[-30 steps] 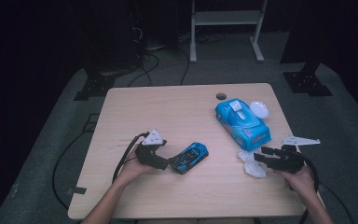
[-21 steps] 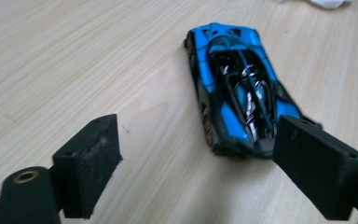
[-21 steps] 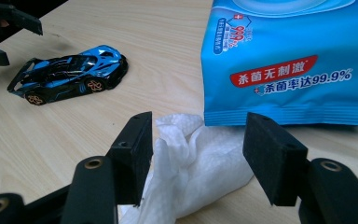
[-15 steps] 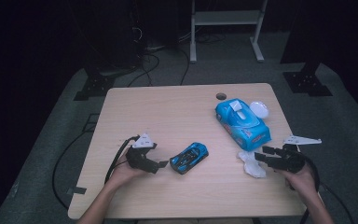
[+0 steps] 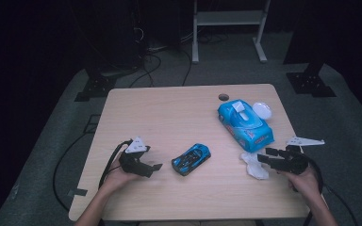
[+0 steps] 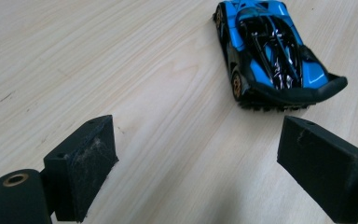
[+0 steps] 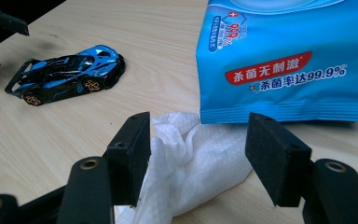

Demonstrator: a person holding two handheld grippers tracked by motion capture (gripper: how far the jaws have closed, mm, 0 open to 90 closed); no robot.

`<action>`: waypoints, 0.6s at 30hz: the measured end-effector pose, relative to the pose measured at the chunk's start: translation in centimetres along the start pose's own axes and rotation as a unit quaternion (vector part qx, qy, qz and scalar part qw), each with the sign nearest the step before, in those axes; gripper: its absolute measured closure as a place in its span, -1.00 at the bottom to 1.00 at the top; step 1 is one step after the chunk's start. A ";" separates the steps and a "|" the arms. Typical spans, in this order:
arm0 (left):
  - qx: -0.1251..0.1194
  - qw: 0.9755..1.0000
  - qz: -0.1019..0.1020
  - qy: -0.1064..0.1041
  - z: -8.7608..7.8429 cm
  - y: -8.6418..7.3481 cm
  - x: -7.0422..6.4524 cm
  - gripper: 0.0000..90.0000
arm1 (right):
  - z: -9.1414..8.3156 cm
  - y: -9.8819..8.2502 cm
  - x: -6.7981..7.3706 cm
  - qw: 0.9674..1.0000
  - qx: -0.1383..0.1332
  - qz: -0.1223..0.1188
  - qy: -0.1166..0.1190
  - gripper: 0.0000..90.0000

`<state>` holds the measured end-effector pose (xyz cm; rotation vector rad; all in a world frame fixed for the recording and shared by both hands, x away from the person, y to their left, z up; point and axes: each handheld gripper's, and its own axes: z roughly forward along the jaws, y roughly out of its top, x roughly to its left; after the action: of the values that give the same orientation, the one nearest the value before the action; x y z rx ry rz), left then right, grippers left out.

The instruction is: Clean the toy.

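Note:
A blue and black toy car [image 5: 191, 159] sits on the wooden table [image 5: 169, 113], near its front middle. My left gripper [image 5: 154, 169] lies just left of it, open. In the left gripper view the car [image 6: 270, 51] stands ahead of the jaws, which have just been opening with nothing between them [image 6: 198, 158]. My right gripper [image 5: 264, 155] is at the table's right edge, its jaws also just opening. Its open pads [image 7: 198, 154] straddle a crumpled white wipe [image 7: 186, 140] without pressing it. The wipe [image 5: 254, 165] lies in front of a blue wipes pack [image 5: 244, 125].
The wipes pack [image 7: 284, 70] rises close behind the right jaws. A white round lid [image 5: 262, 110] lies beside the pack at the far right. A cable hole [image 5: 223, 97] is near the table's back edge. Cables trail off the left edge.
My left gripper has drawn back to the left, away from the car, which stays where it was. The right hand and the wipe have not moved.

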<state>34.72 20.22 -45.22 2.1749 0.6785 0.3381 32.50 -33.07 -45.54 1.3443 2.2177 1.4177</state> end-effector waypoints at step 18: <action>0.003 1.000 -0.019 0.021 -1.0 -2.2 0.6 -0.76 | -0.1 -0.1 0.0 1.000 0.001 0.001 0.002 -0.13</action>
<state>33.96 22.28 -46.27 2.1640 0.7439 0.3626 32.41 -33.11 -45.58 1.3465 2.2206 1.4218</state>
